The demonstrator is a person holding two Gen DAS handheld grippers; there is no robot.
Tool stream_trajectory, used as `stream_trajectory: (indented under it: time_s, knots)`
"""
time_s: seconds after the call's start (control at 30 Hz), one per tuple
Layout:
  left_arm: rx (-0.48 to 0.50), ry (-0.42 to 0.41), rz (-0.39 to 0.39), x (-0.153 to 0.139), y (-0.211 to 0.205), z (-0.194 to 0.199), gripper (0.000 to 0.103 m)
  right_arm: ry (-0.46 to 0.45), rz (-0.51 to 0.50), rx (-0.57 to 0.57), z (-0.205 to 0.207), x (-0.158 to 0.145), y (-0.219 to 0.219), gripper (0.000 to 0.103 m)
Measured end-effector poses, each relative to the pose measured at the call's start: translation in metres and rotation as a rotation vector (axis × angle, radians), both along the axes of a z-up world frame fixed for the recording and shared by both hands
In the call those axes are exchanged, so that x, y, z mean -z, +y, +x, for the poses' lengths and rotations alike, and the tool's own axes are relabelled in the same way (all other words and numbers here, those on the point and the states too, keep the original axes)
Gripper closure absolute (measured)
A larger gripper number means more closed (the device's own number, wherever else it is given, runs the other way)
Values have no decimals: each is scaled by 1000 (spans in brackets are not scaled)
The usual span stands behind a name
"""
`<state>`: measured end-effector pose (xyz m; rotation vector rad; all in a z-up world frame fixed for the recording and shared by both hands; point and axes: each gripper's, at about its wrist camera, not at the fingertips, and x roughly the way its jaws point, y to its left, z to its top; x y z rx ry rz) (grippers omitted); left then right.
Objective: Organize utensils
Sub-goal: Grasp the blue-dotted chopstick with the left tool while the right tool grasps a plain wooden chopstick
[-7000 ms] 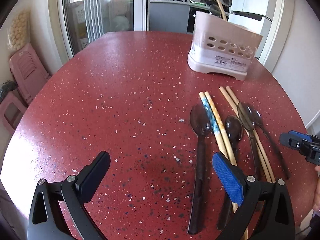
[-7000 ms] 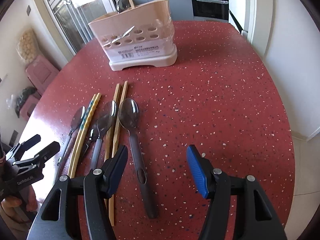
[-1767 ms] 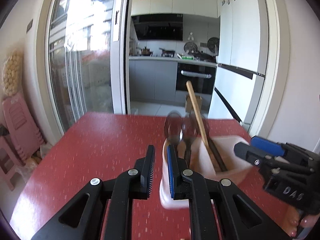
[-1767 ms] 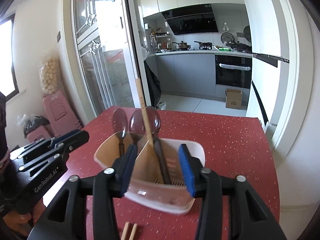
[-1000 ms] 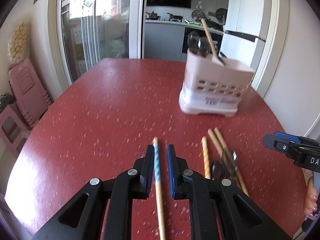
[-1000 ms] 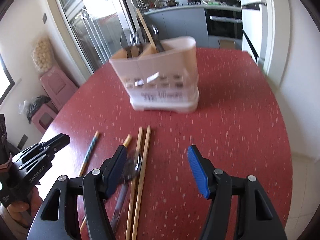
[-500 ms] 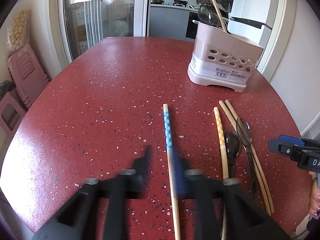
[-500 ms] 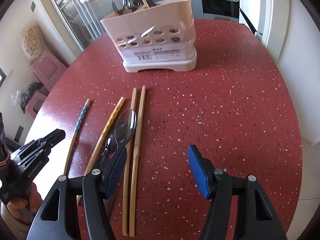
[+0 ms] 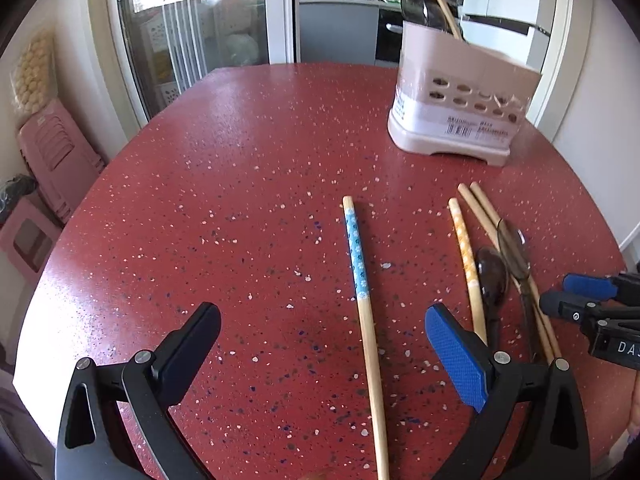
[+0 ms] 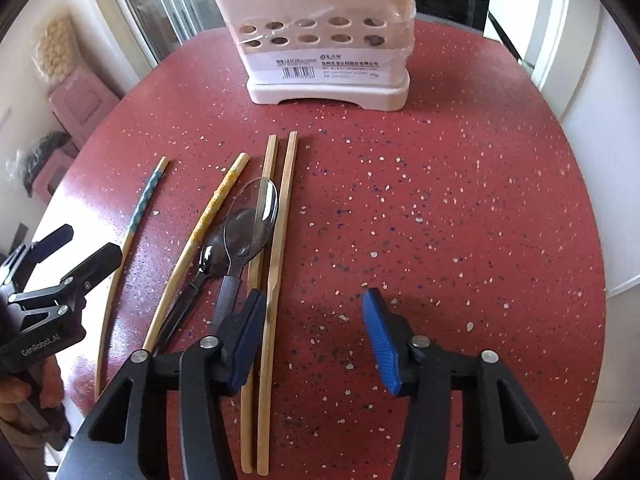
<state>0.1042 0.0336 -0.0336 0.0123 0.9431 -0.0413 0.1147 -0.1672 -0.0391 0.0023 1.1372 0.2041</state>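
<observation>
A: Left gripper (image 9: 322, 340) jaws opening, near their widest, with the blue-patterned chopstick (image 9: 358, 264) lying loose on the table between them, no pad touching it. Right gripper (image 10: 316, 332) jaws closing, nothing between them but bare red tabletop (image 10: 460, 208); the plain chopstick pair (image 10: 276, 240) lies just outside its left finger (image 10: 246, 338), at 9 o'clock.

B: Risk?

A: I judge that finger could land on the pair or the clear spoon (image 10: 252, 224) at 11 o'clock and scatter the cluster, including the orange-patterned chopstick (image 10: 208, 216). A single chopstick could also roll out of a closing grip.

B: Pose?

A: Both grippers pitch steeply down over the table. Pink utensil caddy (image 10: 324, 40) stands at 12 o'clock, well apart, already holding spoons and a chopstick.
</observation>
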Motion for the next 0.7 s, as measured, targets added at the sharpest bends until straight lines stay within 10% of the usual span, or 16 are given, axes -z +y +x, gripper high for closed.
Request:
stream_trajectory:
  time_s: [0.7]
  knots:
    - [108,151,19,13,-12,34,0,182,-159,-118,49,-4,39,65]
